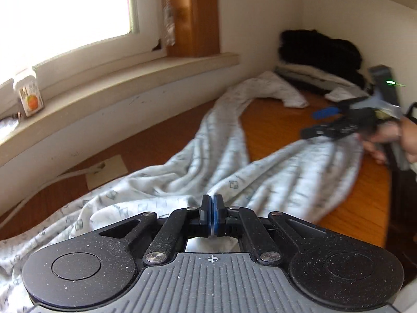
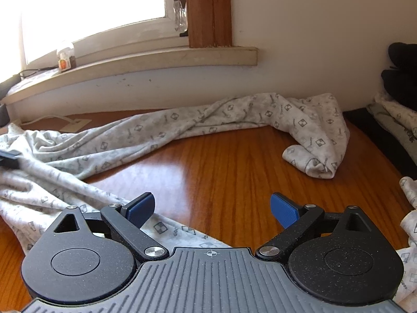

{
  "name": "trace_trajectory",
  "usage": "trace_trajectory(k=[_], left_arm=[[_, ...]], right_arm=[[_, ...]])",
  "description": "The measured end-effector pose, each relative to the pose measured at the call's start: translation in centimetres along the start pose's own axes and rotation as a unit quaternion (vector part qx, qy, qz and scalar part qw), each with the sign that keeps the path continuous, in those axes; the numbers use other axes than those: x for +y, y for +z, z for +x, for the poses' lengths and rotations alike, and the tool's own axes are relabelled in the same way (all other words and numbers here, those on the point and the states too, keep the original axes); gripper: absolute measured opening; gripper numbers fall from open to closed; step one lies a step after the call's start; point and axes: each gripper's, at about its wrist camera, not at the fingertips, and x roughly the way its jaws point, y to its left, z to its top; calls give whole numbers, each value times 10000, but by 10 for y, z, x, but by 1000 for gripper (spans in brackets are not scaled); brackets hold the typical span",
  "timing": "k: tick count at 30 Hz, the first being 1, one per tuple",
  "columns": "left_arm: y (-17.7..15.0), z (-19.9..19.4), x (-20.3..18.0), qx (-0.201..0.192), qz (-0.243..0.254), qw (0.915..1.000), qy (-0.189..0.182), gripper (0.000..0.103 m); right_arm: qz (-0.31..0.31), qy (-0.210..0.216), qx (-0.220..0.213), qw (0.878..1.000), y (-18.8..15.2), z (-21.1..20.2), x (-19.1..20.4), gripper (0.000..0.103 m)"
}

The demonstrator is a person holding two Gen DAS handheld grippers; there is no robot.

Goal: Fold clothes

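White trousers with a small grey square print (image 1: 224, 140) lie crumpled on a wooden table (image 1: 268, 120), the two legs spreading into a V. My left gripper (image 1: 211, 200) is shut on a bunched fold where the legs meet. In the right wrist view the same trousers (image 2: 182, 125) stretch along the wall, one leg end curled at the right. My right gripper (image 2: 212, 210) hangs open just above the bare wood, its left pad over a cloth edge and nothing between the pads. The left wrist view shows the right gripper (image 1: 322, 122) held by a hand above the nearer leg.
A window sill (image 1: 125, 86) with a small bottle (image 1: 29, 96) runs along the wall behind the table. A pile of dark and light clothes (image 1: 320, 52) fills the far corner. More printed cloth (image 2: 409, 208) lies at the right edge. A white cable (image 1: 65, 176) crosses the table's left side.
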Motion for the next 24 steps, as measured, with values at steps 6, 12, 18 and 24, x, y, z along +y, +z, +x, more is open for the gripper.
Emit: trace_trajectory(k=[6,12,18,24], left_arm=[[-15,-30,-18,-146,-42,9997,-212,2],[-12,-36,-11,-118,-139,9998,-122,3],[2,-29,-8,-238,-159,9996,11,42],[32,11,-14,-188,-108,9997,-72,40]], right_arm=[[-35,-56,56,10000,1,2,2,95],[-292,-188,41,9994,-1,1,10,95],[-414,-243,16,9988,-1,1,13,95],[-136,-129,-27,9998,0,0,5,95]])
